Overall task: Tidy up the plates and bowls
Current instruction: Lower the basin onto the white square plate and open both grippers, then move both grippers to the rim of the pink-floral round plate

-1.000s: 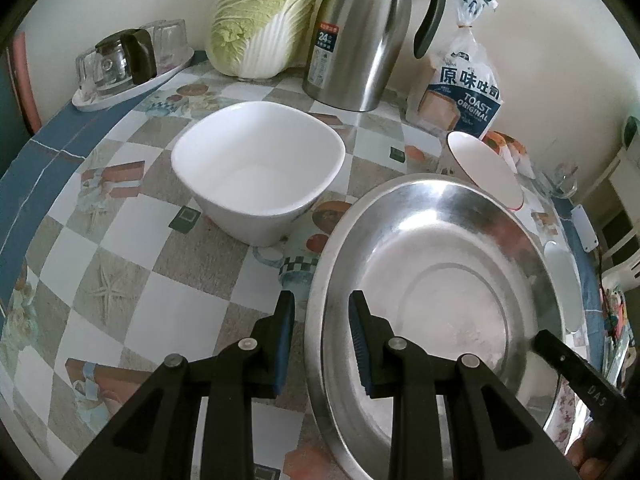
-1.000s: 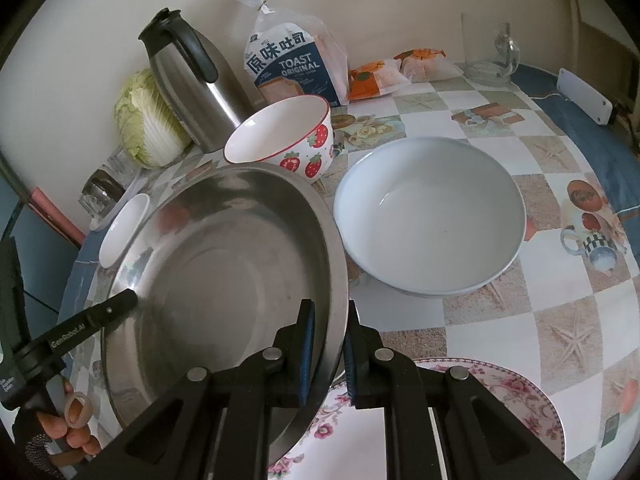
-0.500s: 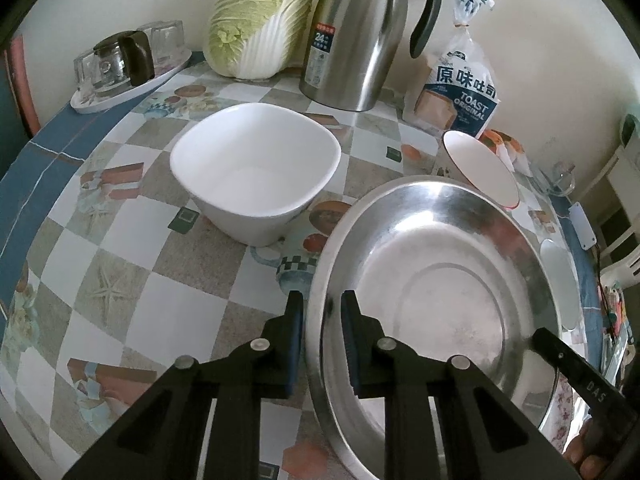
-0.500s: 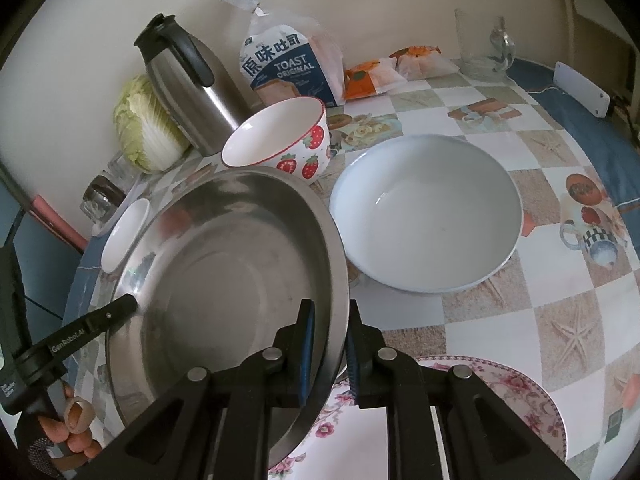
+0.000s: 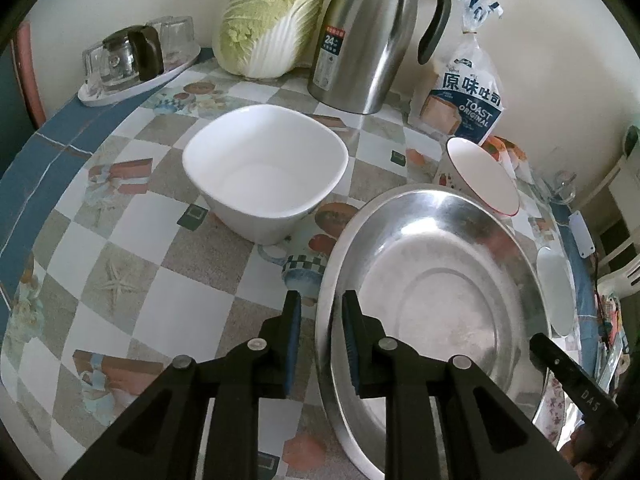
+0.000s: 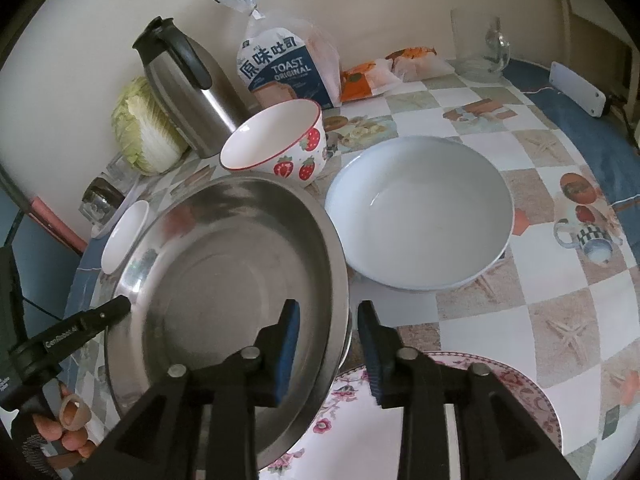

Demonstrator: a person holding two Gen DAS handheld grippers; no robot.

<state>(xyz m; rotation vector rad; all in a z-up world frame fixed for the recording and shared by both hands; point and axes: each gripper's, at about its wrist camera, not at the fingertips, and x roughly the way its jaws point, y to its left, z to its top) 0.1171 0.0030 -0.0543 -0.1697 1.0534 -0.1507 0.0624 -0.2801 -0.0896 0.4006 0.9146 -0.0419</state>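
A large steel basin [image 5: 440, 300] [image 6: 224, 280] lies on the tiled table, and its near edge overlaps a floral plate [image 6: 460, 384]. My left gripper [image 5: 321, 300] straddles the basin's left rim. Its jaws are opening, and both blue pads stand clear of the metal. My right gripper [image 6: 329, 308] straddles the opposite rim. Its jaws are also opening, with a gap on each side of the rim. A white square bowl [image 5: 264, 176] sits left of the basin. Behind the basin stands a strawberry bowl [image 6: 276, 144], and to its right a pale round bowl [image 6: 420, 212].
Along the wall stand a steel thermos jug [image 5: 372, 36], a cabbage [image 5: 272, 16], a toast bag [image 5: 468, 96] and a tray of glasses [image 5: 132, 64]. A glass mug [image 6: 480, 48] and a white power strip [image 6: 576, 88] are at the far right.
Half a second ago both grippers pinched the basin's rim. Both pairs of jaws have since spread off it, the right pair more widely. The basin and the hands stayed where they were.
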